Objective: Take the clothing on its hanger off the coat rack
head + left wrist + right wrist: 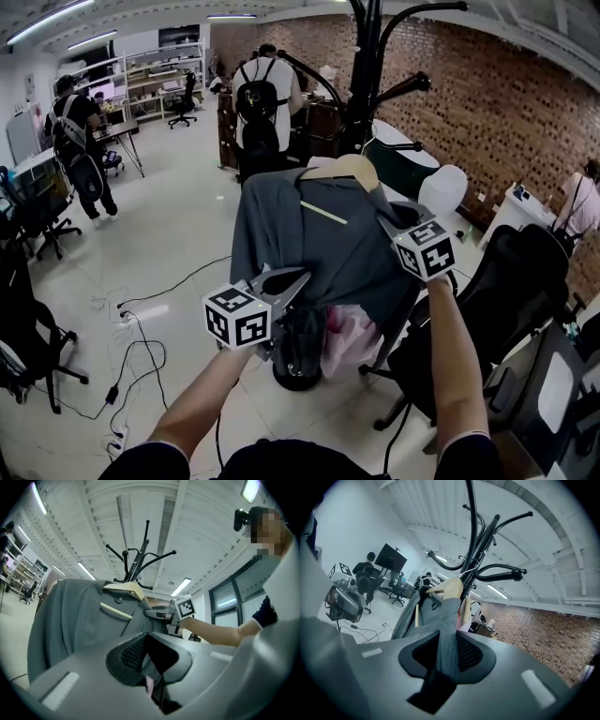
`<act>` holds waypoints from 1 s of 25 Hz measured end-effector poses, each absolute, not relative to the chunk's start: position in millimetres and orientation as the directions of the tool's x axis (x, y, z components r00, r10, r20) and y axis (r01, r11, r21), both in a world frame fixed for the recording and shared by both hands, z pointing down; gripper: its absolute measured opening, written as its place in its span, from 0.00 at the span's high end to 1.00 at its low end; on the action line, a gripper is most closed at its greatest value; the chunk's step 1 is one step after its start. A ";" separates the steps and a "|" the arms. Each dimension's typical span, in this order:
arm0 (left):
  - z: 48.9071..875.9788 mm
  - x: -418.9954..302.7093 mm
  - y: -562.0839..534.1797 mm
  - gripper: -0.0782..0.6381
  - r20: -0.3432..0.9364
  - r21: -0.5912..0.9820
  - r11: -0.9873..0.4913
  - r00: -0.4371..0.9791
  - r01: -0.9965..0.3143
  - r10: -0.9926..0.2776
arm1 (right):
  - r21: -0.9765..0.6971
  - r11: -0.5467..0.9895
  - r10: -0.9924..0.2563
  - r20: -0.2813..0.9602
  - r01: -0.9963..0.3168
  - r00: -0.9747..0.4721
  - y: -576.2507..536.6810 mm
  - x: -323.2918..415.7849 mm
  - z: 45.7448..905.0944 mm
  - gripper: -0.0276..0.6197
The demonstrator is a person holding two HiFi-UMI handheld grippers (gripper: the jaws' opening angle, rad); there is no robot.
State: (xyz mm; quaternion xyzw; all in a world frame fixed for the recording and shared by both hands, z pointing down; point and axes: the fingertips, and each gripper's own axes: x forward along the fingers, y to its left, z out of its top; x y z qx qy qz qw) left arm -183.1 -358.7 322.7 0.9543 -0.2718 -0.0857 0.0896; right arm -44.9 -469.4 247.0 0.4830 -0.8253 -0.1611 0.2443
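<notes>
In the head view, the gray garment [309, 244] is hanging on its wooden hanger [345, 169] at the black coat rack [367, 75], and a pink cloth [352, 333] is showing beneath it. The left gripper [292, 278] is meeting the lower front edge. The right gripper [389, 223] is meeting the shoulder side.

The left gripper view is adding the grip: its jaws are pressing together on a fold of gray fabric.

The right gripper view is showing its jaws pinching a gray strip of the garment. The hanger is sitting close under the rack's curved arms.
</notes>
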 end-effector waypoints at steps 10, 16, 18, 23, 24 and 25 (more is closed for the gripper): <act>324.5 -177.8 -359.0 0.87 -0.122 0.224 -0.845 0.846 -0.486 -0.519 | 0.549 0.428 -0.897 0.164 -0.718 -0.409 -452.9 -35.2 201.6 0.82; 321.9 -169.3 -354.8 0.87 -0.126 0.223 -0.862 0.864 -0.455 -0.488 | 0.556 0.389 -0.913 0.125 -0.734 -0.389 -432.1 -22.0 179.3 0.82; 320.9 -162.1 -351.4 0.87 -0.127 0.221 -0.871 0.873 -0.439 -0.472 | 0.546 0.379 -0.918 0.124 -0.747 -0.376 -425.4 -10.6 177.9 0.82; 320.9 -149.3 -339.5 0.87 -0.128 0.216 -0.893 0.895 -0.396 -0.427 | 0.511 0.359 -0.928 0.110 -0.781 -0.355 -399.7 7.4 181.7 0.82; 320.4 -147.0 -337.5 0.87 -0.128 0.215 -0.897 0.899 -0.387 -0.418 | 0.507 0.358 -0.929 0.108 -0.784 -0.355 -393.8 9.2 182.0 0.82; 319.8 -144.6 -335.6 0.87 -0.129 0.214 -0.901 0.903 -0.378 -0.409 | 0.503 0.357 -0.929 0.106 -0.787 -0.354 -387.7 10.8 182.3 0.82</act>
